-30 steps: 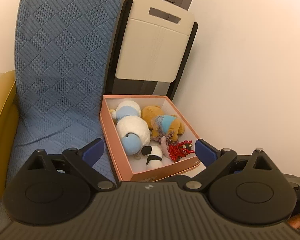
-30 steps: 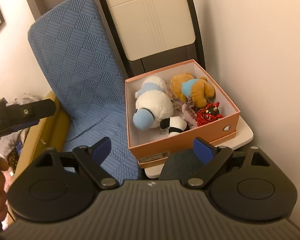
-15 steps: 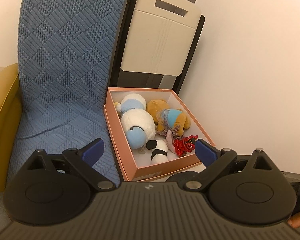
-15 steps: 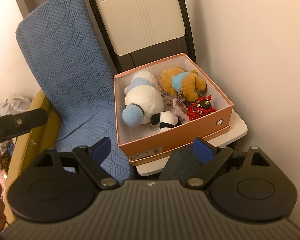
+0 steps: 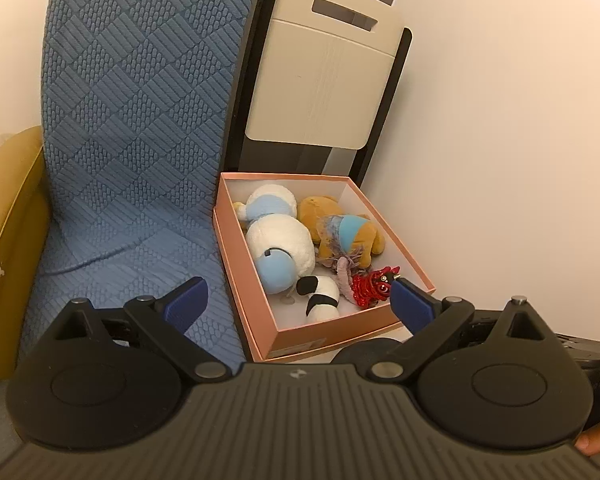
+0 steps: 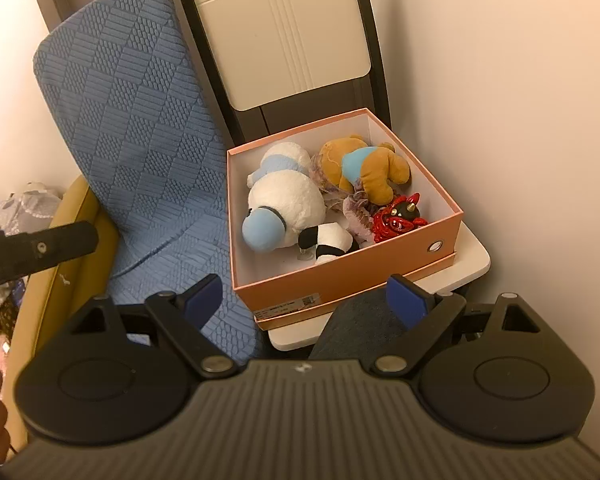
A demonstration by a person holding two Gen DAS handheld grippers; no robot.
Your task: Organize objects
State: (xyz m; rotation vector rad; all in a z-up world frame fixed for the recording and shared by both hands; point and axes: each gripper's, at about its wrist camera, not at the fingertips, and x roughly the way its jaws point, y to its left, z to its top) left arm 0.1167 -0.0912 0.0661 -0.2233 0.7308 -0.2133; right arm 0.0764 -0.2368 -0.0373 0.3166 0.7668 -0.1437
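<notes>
A pink box (image 5: 256, 312) (image 6: 284, 280) stands on a white folding chair's seat (image 6: 472, 268). Inside lie a white and blue plush (image 5: 280, 244) (image 6: 284, 204), a brown bear in a blue shirt (image 5: 348, 232) (image 6: 372, 168), a small black and white plush (image 5: 320, 292) (image 6: 332, 240) and a red toy (image 5: 374, 284) (image 6: 396, 220). My left gripper (image 5: 298, 304) is open and empty, in front of the box. My right gripper (image 6: 304, 300) is open and empty, near the box's front wall. The left gripper also shows in the right wrist view (image 6: 36, 244) at the left edge.
A blue quilted cushion (image 5: 132, 128) (image 6: 140, 120) covers a mustard armchair (image 5: 8, 216) left of the box. The chair's white backrest (image 5: 324, 80) (image 6: 288, 32) rises behind the box. A pale wall (image 5: 520, 120) closes the right side. Clutter (image 6: 16, 208) lies far left.
Both grippers have shifted slightly, so the box sits a little differently in each view. Both stay open and empty. The toys have not moved.
</notes>
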